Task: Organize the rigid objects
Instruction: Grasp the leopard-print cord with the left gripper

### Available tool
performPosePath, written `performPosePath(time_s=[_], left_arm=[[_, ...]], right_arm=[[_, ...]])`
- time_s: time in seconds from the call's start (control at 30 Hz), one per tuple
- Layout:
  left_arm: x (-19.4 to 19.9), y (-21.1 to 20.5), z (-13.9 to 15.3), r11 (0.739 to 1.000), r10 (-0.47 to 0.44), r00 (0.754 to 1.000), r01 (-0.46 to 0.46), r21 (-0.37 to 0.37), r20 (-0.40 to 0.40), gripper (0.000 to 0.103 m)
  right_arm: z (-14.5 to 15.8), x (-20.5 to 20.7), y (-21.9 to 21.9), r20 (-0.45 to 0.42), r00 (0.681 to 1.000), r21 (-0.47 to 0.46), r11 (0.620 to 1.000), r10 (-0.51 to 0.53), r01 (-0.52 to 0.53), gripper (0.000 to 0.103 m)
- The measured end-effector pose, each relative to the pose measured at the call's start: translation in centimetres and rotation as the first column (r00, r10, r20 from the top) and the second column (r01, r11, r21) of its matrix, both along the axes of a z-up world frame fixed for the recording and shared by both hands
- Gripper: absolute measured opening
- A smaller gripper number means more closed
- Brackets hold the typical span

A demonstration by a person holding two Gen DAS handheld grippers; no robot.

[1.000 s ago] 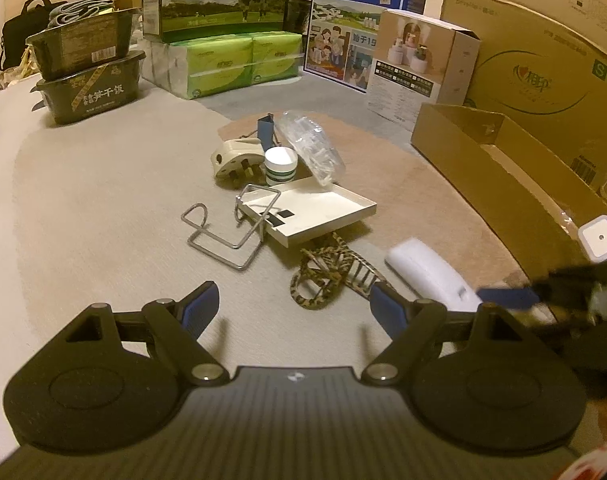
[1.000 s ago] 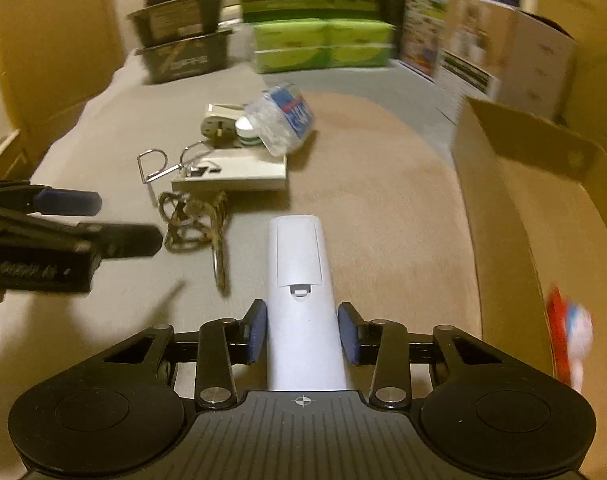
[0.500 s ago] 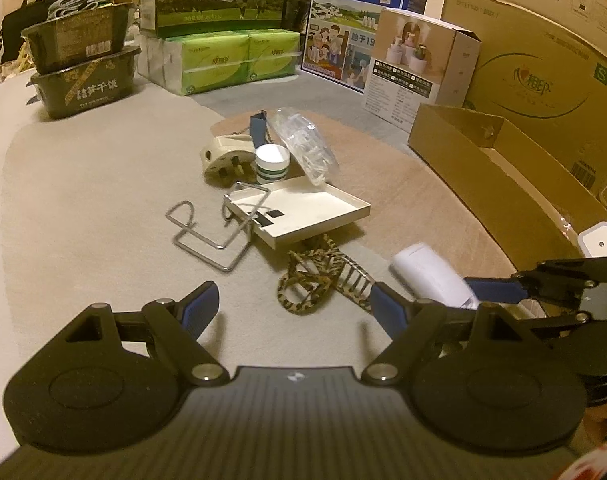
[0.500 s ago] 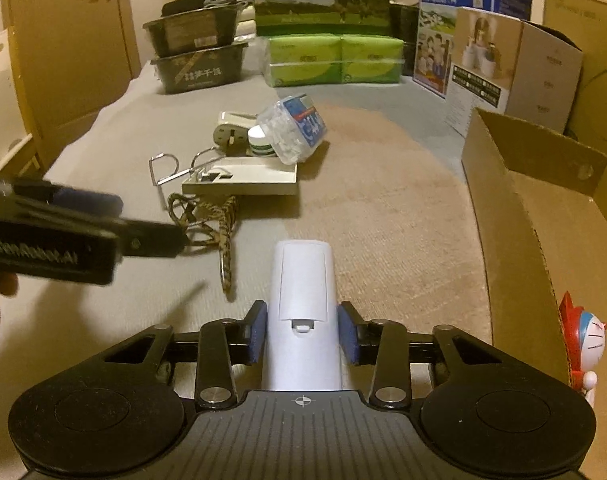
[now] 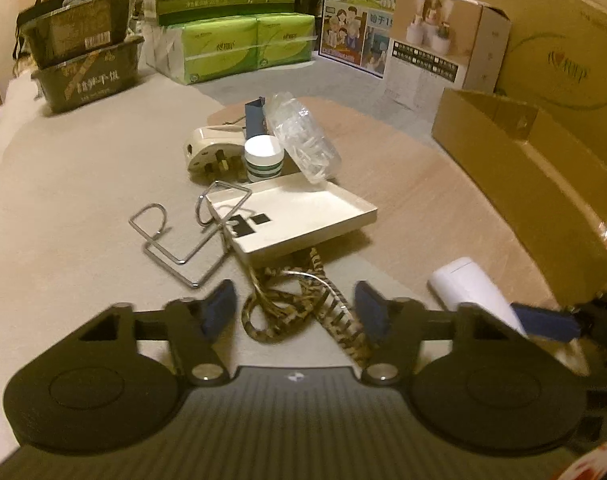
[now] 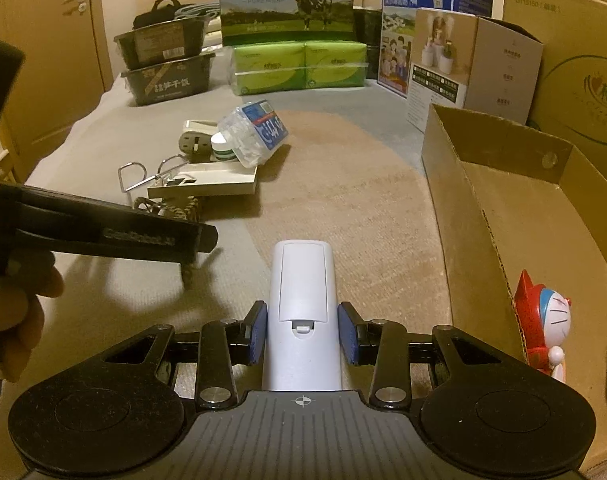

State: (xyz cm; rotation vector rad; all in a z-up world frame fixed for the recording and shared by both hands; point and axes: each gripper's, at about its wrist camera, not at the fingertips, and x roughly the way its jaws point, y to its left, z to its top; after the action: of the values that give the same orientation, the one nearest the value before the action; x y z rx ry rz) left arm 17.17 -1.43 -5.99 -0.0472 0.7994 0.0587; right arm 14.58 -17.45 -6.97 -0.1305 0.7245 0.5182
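While the white remote [image 6: 302,304] sits clamped between the right claw [image 6: 302,334] pads, lifted over the rug beside the cardboard box [image 6: 499,216], its smooth casing could slip out. Spread wide over the patterned strap [image 5: 299,312], the left claw [image 5: 297,312] risks snagging it.

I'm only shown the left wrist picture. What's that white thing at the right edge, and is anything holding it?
Observer: A white remote, battery cover up, clamped between the right gripper's blue pads.
Operator: Is anything inside that open cardboard box?
Observer: Yes, a red and blue cat figurine stands inside, by the near wall.
Operator: Does the clear jar have a label?
Observer: A blue and white one, on the end facing the right camera.
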Motion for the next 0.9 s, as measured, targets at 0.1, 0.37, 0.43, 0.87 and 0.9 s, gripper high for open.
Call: performPosePath(time_s=[0.1, 0.37, 0.43, 0.87, 0.9], left_arm=[[-0.7, 0.4, 0.3, 0.999, -0.031, 0.999, 0.032, 0.030, -0.013, 0.043], [-1.6, 1.2, 0.5, 0.993, -0.108, 0.994, 0.108, 0.053, -0.004, 0.041], [-1.3, 1.2, 0.4, 0.992, -0.116, 0.993, 0.116, 0.046, 0.000, 0.041], [-2.0, 1.2, 0.5, 0.990, -0.136, 0.991, 0.136, 0.046, -0.004, 0.037], [-2.3, 1.2, 0.6, 0.990, -0.135, 0.991, 0.135, 0.040, -0.004, 0.037]], right_arm=[[0.0, 0.0, 0.0, -0.009, 1.000, 0.007, 1.000, -0.007, 0.007, 0.038], [-0.1, -0.2, 0.1, -0.019, 1.000, 0.021, 1.000, -0.020, 0.021, 0.039], [-0.1, -0.2, 0.2, -0.015, 1.000, 0.023, 0.999, -0.023, 0.023, 0.039], [-0.2, 0.3, 0.5, -0.009, 0.999, 0.024, 0.999, -0.033, 0.033, 0.038], [0.0, 0.1, 0.5, -0.015, 0.999, 0.031, 0.999, -0.036, 0.037, 0.038]])
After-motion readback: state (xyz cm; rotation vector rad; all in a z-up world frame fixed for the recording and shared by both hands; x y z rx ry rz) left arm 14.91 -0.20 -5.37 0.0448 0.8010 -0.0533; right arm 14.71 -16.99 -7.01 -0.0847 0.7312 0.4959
